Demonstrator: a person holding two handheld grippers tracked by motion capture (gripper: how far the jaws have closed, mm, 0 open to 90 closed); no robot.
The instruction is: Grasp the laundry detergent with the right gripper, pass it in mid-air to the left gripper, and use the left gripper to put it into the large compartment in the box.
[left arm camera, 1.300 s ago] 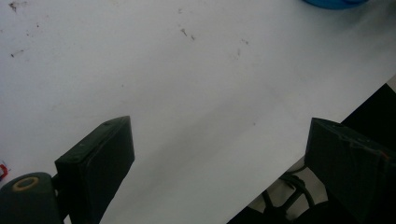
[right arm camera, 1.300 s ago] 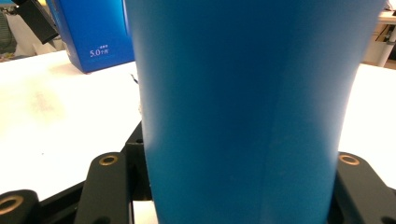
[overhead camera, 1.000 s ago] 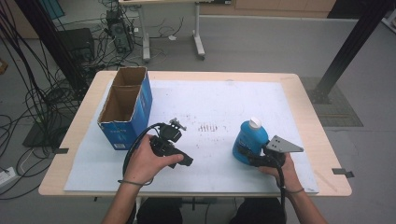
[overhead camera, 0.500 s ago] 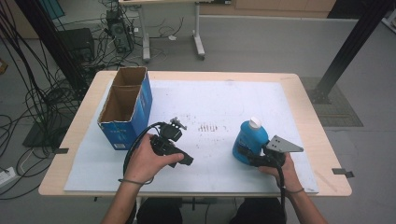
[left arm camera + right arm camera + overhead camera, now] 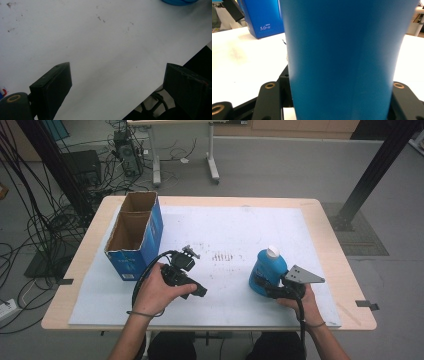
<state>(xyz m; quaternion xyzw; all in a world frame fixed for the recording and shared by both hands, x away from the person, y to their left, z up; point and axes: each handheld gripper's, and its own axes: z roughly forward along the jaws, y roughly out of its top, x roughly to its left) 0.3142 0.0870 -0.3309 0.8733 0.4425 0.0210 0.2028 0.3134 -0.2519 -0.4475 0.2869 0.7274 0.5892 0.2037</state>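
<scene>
High view, reading from the left: a blue cardboard box (image 5: 134, 236) stands open-topped on the far left part of the white sheet (image 5: 220, 230) that covers the table (image 5: 345, 285). Just right of it and nearer the person, the left gripper (image 5: 199, 291) lies in the left hand (image 5: 155, 292), pointing right across the sheet with nothing at its tip. Well apart, at the right near side, the blue bottle (image 5: 267, 270) with its white cap stands upright, and the right gripper (image 5: 260, 285) reaches it from the near right, held by the right hand (image 5: 300, 302).

Compared with the two earlier high views, nothing has shifted: both hands, the bottle and the box sit where they were. That suggests the grasp has settled and the lift has yet to begin; the bottle's base seems to rest on the sheet.

Left gripper view adds what the overhead camera cannot settle: its two black jaws stand wide apart over bare, speckled sheet, with a blue sliver of the bottle at the top edge. Right gripper view shows the bottle's body pressed between its black jaws on both sides, so this tool is clamped on the bottle, low on its body. Behind, at the far left, stands the box with white print that the overhead view blurs.
</scene>
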